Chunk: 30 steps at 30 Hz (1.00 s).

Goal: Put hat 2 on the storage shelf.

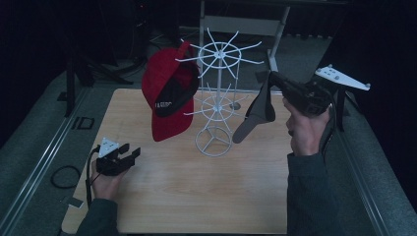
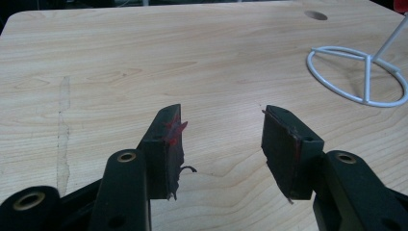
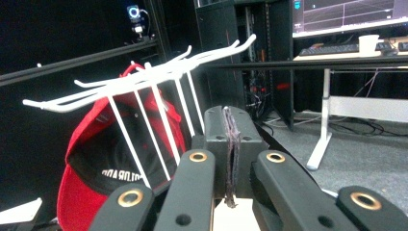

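Fingers (image 3: 231,144) of the right gripper (image 1: 269,81) are pressed together on a thin strip of dark fabric, the edge of a grey cap (image 1: 255,114) that hangs from them in the air. From the high view, that cap dangles at about three o'clock from the white wire rack (image 1: 216,98), just beside its arms but apart from them, with its brim drooping toward the worktop (image 1: 196,196). The right hand (image 1: 306,130) holds the gripper raised well above the wood, pointing toward the rack's upper ring of prongs. In the right gripper view the pinched fabric shows as a frayed dark seam between the two pads, and the rack's white prongs fan out just beyond at eleven o'clock. A red cap (image 1: 167,93) with a dark underside and white lettering hangs on the rack's far side, at nine o'clock from the rack's post. The left gripper (image 1: 129,156) sits low at about seven o'clock from the rack, well apart from it, held by the left hand (image 1: 105,184) close over the worktop. Its fingers (image 2: 168,144) are spread with bare wood showing between them, and the rack's round white base (image 2: 358,74) lies off at two o'clock in the left gripper view.
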Tool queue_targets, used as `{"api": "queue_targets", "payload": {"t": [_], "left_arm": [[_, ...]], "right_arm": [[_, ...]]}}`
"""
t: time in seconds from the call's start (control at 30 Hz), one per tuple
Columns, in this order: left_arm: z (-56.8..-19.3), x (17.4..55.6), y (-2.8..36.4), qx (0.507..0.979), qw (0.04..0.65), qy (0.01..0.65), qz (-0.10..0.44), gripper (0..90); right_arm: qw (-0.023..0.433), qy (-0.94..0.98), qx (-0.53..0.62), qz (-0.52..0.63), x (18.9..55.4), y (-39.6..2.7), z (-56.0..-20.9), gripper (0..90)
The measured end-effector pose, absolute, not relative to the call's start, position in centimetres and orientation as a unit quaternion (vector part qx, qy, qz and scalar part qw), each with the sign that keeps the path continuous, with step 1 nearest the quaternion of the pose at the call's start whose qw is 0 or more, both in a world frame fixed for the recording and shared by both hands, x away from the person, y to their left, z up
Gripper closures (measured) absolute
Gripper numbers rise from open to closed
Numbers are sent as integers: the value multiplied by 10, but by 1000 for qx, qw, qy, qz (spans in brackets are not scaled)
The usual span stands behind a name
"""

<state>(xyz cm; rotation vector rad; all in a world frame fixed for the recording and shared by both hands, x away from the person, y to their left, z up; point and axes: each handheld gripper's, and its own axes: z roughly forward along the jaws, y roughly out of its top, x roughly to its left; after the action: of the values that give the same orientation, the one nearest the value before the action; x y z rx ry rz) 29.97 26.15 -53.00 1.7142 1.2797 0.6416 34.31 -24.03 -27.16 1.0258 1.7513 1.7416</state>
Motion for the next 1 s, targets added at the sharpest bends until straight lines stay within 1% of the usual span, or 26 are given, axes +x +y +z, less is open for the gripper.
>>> {"api": "queue_targets", "payload": {"t": [0.47, 1.0], "left_arm": [[-531, 299, 262, 690, 437, 516, 257, 501], [-531, 299, 264, 687, 439, 519, 258, 501]], "right_arm": [[247, 623, 357, 651, 341, -236, -248, 887], [249, 606, 335, 678, 340, -232, -228, 886]]}}
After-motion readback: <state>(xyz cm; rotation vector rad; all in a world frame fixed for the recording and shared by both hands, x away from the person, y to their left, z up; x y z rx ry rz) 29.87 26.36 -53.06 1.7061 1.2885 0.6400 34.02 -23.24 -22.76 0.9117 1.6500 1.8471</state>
